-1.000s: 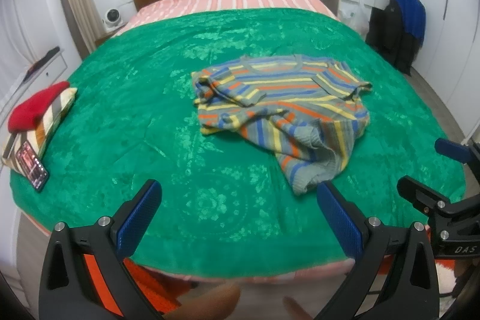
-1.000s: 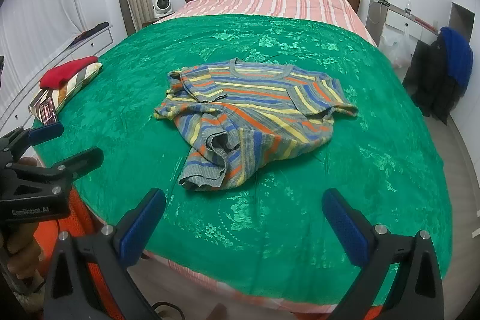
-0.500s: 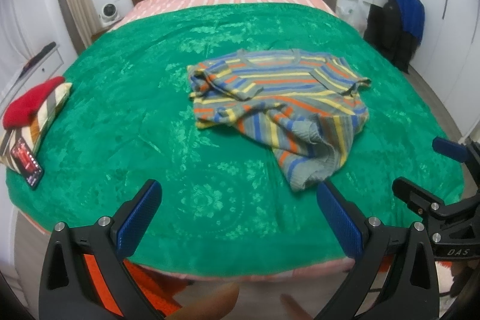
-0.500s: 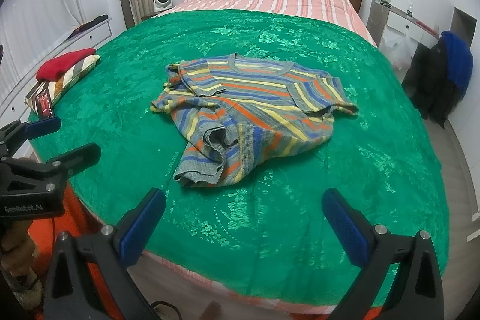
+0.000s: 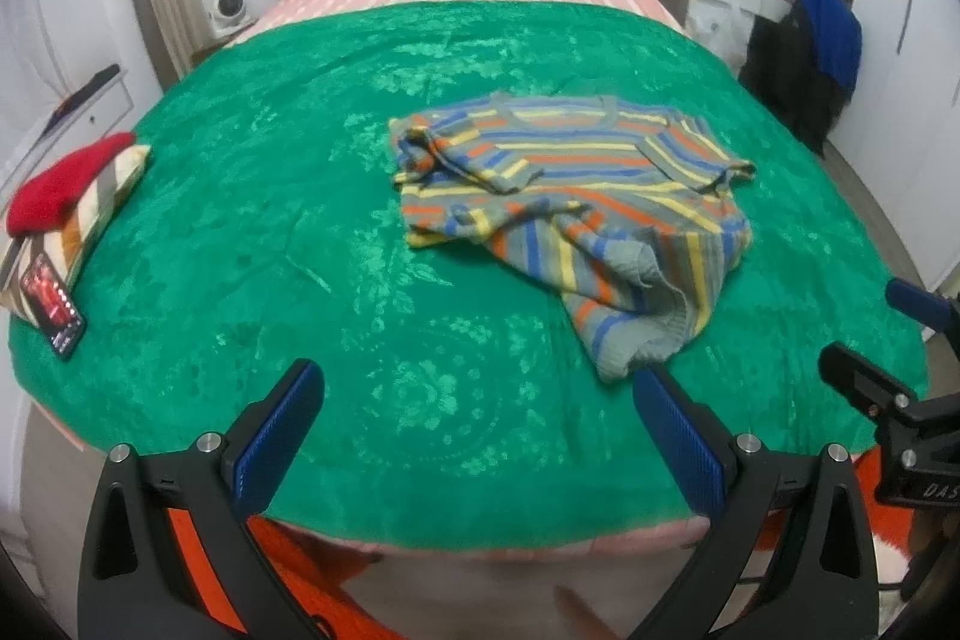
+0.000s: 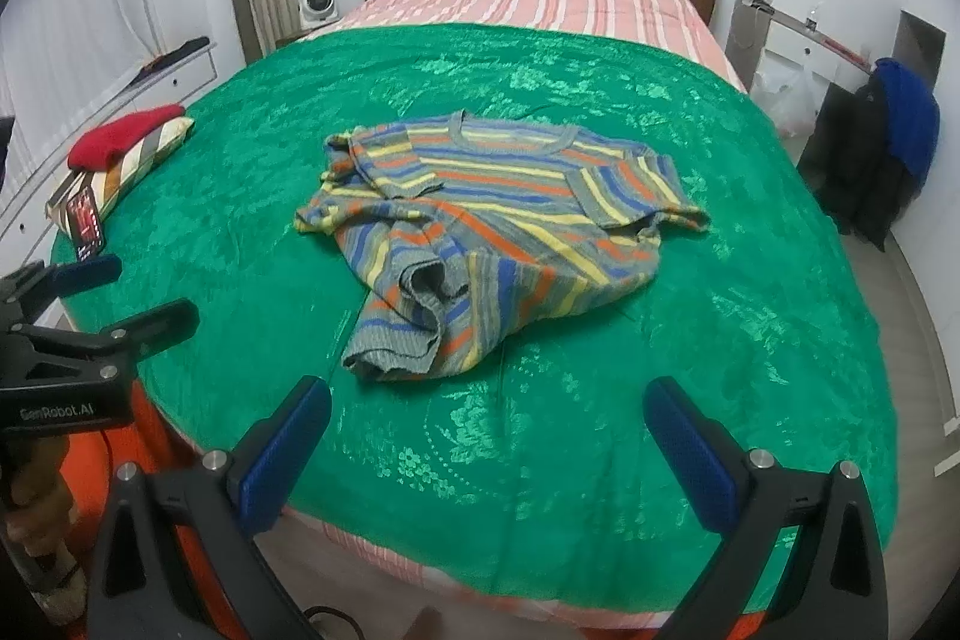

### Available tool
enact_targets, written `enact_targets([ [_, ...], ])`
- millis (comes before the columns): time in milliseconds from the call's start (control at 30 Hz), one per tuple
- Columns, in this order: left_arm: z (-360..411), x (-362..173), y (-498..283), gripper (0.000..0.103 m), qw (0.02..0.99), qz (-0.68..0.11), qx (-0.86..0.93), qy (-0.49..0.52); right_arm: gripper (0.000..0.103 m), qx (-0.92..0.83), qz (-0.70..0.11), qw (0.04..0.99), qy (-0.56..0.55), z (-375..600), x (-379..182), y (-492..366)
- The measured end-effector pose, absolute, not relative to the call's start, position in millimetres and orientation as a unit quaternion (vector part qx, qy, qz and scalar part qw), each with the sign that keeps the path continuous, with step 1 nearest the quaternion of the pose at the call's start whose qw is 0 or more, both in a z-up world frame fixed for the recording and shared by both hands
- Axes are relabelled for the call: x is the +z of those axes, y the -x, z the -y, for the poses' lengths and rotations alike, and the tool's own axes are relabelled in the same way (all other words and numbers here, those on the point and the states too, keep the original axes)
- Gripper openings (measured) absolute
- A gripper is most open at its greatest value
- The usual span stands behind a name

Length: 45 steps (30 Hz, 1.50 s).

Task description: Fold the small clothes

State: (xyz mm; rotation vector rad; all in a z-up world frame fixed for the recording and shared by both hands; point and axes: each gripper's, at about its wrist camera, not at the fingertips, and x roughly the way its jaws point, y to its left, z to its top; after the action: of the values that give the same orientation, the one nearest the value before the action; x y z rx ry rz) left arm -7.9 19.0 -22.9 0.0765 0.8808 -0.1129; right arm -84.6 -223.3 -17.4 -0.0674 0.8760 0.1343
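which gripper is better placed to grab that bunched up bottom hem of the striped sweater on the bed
Probably the left gripper: the bunched grey hem of the striped knitted sweater lies just beyond its right fingertip. From the right gripper, the hem sits farther ahead, off to its left. Both are open, above the green bedspread.

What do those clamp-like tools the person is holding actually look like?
Each is a black plastic frame shaped like a wide fork. The left gripper and the right gripper both have two fingers faced with ribbed blue pads, silver bolt heads at the joints, and white lettering on the body, reading "GenRobot.AI" on the left one. Orange clothing shows beneath them.
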Motion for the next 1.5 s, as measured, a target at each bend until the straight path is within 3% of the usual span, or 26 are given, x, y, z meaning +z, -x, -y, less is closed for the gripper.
enact_targets([
  [1200, -15, -46, -6, 0.103, 0.883, -0.463, -0.074, -0.029, 0.103, 0.036, -0.421, 0.906, 0.038, 242, -26, 76],
  [1333, -12, -45, -5, 0.103, 0.879, -0.466, -0.105, -0.013, 0.103, 0.123, -0.386, 0.913, 0.051, 241, -26, 50],
  [1467, -9, -44, -2, 0.103, 0.878, -0.465, -0.11, -0.013, 0.102, 0.189, -0.426, 0.878, 0.105, 220, -59, -11],
  [1500, -9, -44, -2, 0.103, 0.878, -0.465, -0.107, -0.015, 0.097, 0.195, -0.433, 0.872, 0.12, 215, -68, -19],
])
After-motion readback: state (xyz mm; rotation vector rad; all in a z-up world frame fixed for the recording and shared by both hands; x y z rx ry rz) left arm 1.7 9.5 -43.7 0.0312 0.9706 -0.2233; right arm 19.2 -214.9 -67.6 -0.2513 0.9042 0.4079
